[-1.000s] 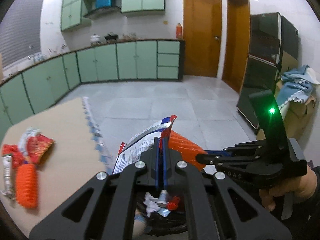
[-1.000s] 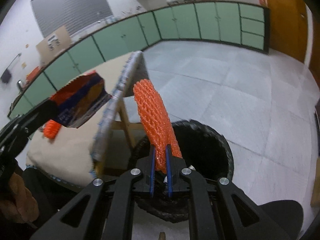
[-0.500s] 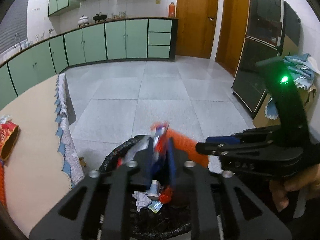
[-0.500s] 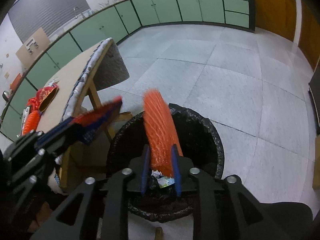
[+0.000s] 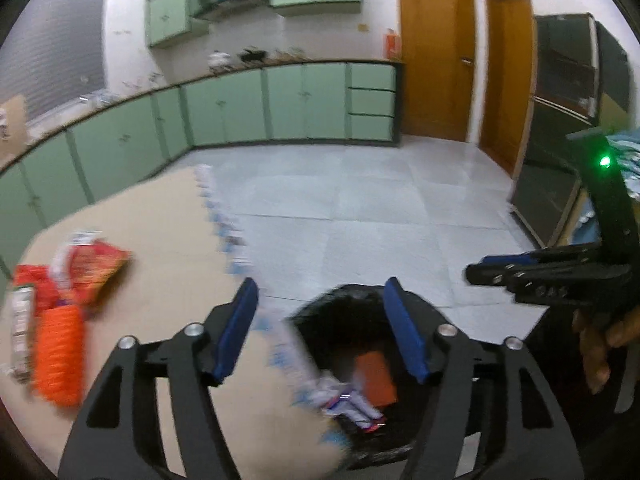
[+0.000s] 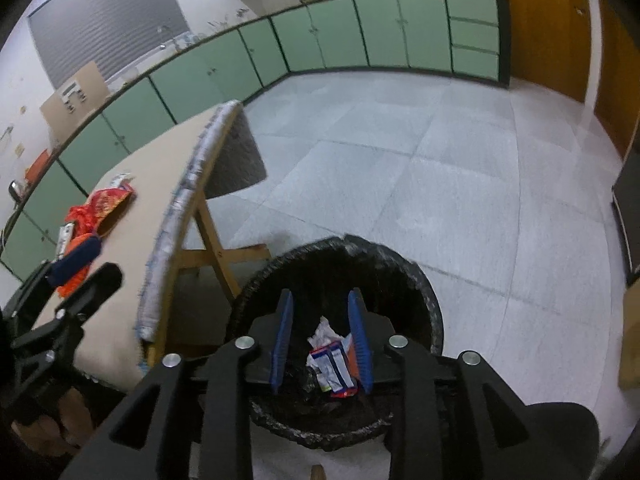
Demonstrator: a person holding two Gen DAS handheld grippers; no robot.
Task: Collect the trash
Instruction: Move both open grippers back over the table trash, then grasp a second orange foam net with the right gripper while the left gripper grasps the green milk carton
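A black-lined trash bin [image 6: 424, 292] stands on the floor beside the table; it also shows in the left wrist view [image 5: 348, 300]. A snack wrapper [image 6: 334, 372] and an orange foam net [image 5: 376, 376] lie inside it. My right gripper [image 6: 322, 344] is open and empty just above the bin. My left gripper [image 5: 320, 328] is open and empty over the table's edge and the bin. On the table [image 5: 160, 240] lie a red snack bag [image 5: 96, 268], another orange foam net [image 5: 60, 356] and a wrapper [image 5: 20, 328].
The table [image 6: 132, 184] has a folding wooden leg [image 6: 212, 236] next to the bin. Green cabinets [image 5: 280, 104] line the far wall, with wooden doors [image 5: 436, 60] and a dark fridge [image 5: 560, 128] to the right. Grey tiled floor [image 6: 440, 184] lies beyond the bin.
Both grippers opened. The snack wrapper left my left gripper and the orange foam net left my right gripper; both now lie in the bin. My left gripper swung back toward the table.
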